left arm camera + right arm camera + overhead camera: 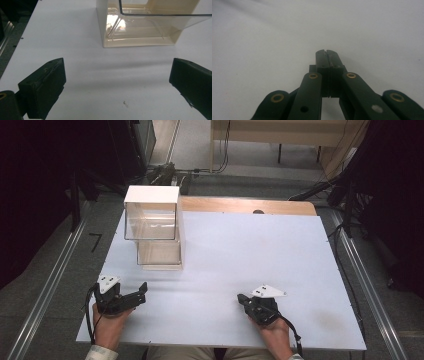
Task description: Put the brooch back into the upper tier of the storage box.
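A cream two-tier drawer box (pixel 155 227) with a white top stands on the left half of the white table (pixel 240 255); its clear upper drawer (pixel 150 222) sticks out toward me. In the left gripper view the box (pixel 137 41) lies just ahead, with the clear drawer's rim (pixel 162 14) above it. My left gripper (pixel 141 292) rests near the front left of the table, open, its jaws spread wide with nothing between them (pixel 117 80). My right gripper (pixel 242 298) lies at the front centre-right, shut and empty, jaws pressed together (pixel 327 53) over bare table.
A wooden strip (pixel 250 205) shows along the table's far edge. Metal rails (pixel 45 290) run on the floor at both sides, and cables (pixel 345 235) trail at the right. Dark curtains flank the scene.
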The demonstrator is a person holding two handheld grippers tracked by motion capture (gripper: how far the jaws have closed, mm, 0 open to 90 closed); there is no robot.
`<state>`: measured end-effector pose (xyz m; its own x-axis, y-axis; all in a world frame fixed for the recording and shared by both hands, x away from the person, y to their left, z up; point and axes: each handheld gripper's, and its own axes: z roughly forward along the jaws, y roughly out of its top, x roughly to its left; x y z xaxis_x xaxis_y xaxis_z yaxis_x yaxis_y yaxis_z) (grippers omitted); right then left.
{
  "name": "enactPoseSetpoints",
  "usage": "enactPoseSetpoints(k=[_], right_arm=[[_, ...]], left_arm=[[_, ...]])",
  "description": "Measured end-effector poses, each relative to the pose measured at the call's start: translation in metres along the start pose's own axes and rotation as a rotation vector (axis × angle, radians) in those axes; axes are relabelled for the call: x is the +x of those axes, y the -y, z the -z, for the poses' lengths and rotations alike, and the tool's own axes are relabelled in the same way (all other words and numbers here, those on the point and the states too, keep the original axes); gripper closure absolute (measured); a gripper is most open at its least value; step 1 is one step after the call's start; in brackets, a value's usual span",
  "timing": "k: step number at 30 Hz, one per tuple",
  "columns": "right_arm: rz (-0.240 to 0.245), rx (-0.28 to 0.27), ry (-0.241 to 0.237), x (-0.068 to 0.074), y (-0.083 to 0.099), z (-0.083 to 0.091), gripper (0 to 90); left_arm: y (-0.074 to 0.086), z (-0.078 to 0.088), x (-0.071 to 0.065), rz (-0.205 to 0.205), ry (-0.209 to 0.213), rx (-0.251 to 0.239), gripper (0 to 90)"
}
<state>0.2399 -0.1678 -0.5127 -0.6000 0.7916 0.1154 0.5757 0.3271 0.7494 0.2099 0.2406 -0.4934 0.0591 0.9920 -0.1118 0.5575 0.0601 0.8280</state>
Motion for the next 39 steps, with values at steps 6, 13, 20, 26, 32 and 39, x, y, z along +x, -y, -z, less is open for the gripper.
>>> enactPoseSetpoints(k=[6,13,20,26,32,39], right_arm=[[0.013,-0.004,0.011,0.001,-0.003,0.003,87.4],[0.001,-0.008,0.018,0.001,-0.01,0.008,87.5],[0.001,-0.017,0.019,0.003,-0.018,0.012,87.5],[0.014,-0.037,0.011,0.007,-0.025,0.016,87.5],[0.022,-0.049,-0.003,0.011,-0.033,0.019,87.5],[0.015,-0.058,-0.015,0.012,-0.043,0.021,87.5]], left_arm=[[0.0,0.0,0.0,-0.001,0.002,0.004,1.7],[0.0,0.0,0.0,0.002,0.0,0.003,1.7],[0.0,0.0,0.0,0.002,-0.003,0.004,1.7],[0.0,0.0,0.001,0.006,-0.007,0.008,1.7],[0.0,0.0,0.001,0.005,-0.008,0.009,1.7],[0.0,0.001,0.002,0.01,-0.008,0.009,1.7]])
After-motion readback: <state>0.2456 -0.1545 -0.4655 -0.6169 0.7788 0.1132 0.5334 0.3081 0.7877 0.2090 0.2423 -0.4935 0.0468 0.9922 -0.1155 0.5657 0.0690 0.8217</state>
